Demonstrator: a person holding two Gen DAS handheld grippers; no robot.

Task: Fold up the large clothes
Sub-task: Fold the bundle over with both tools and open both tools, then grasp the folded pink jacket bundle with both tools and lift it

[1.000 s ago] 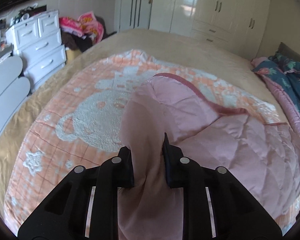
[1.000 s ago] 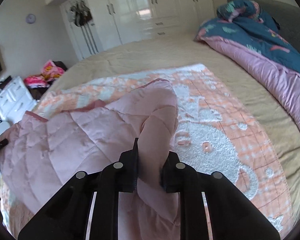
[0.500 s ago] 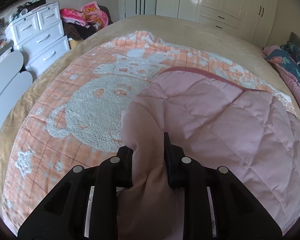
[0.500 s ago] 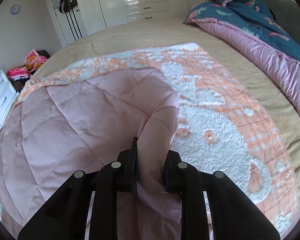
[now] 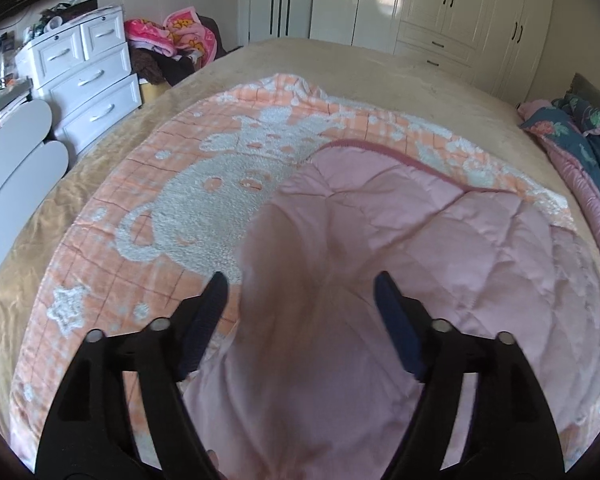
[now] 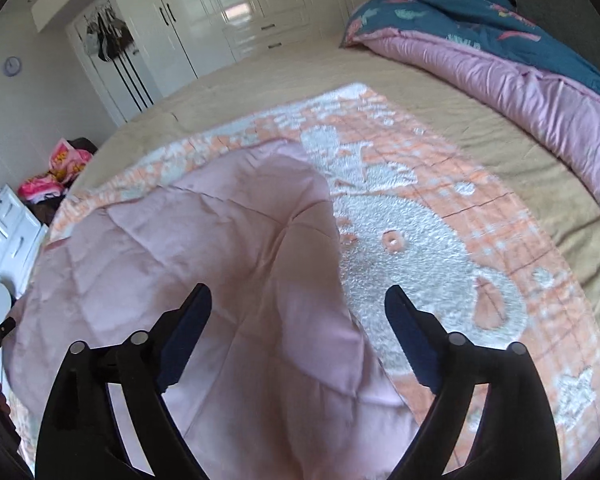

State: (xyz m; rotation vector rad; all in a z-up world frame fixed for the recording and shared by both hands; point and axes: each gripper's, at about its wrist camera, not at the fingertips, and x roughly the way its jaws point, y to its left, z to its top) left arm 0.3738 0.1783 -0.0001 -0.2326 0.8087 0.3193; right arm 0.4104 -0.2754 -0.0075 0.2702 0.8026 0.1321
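A: Why are both sets of jaws spreading?
B: To let go. The pink quilted garment (image 5: 400, 240) lies at frame centre on the bed (image 5: 380, 72); its folds sit untouched between left gripper (image 5: 300, 292) and right gripper (image 6: 300, 304).

No text, label, brand or number can be read in either view. The blue duvet (image 6: 480, 28) carries small pale marks that may be letters, but they are too blurred to make out.
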